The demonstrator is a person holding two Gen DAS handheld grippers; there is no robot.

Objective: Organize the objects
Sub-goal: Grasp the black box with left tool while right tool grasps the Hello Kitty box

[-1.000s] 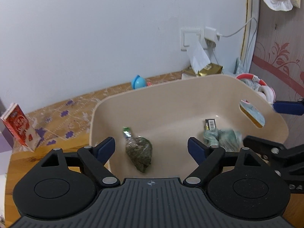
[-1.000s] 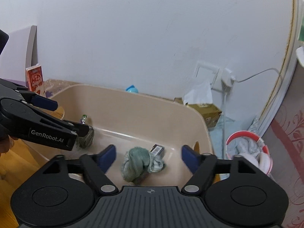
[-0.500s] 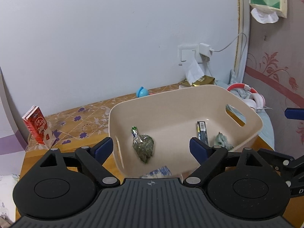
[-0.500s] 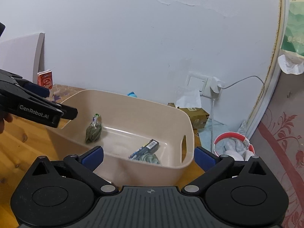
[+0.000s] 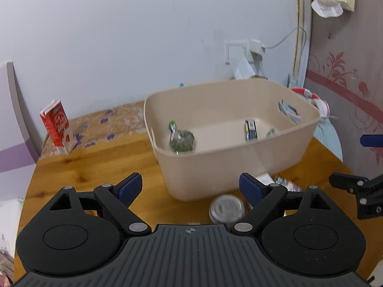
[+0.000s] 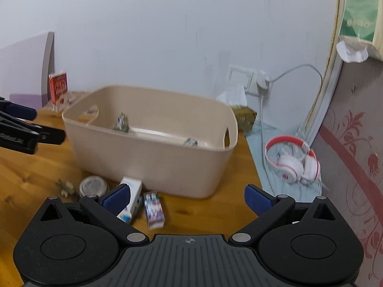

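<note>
Both tools have drawn back from the bin (image 5: 229,167) since the earlier frames, which looked down into it; its near wall and the bench (image 5: 100,162) in front now show. The right tool (image 6: 189,199) has just been opening, and the left tool (image 5: 190,187) opened a little further — both stand wide, nothing between the fingers. Just ahead of the right tool lie a white carton (image 6: 134,197) and a small printed pack (image 6: 154,209), with a round tin (image 6: 93,186) to their left, all on the bench beside the bin's near wall. Inside the bin: a green pouch (image 5: 182,141), a dark packet (image 5: 250,130) and a green cloth (image 5: 271,132), mostly hidden. Beyond — a red box (image 5: 56,124) upright at the bench's far left, headphones (image 6: 293,161) off to the right.
</note>
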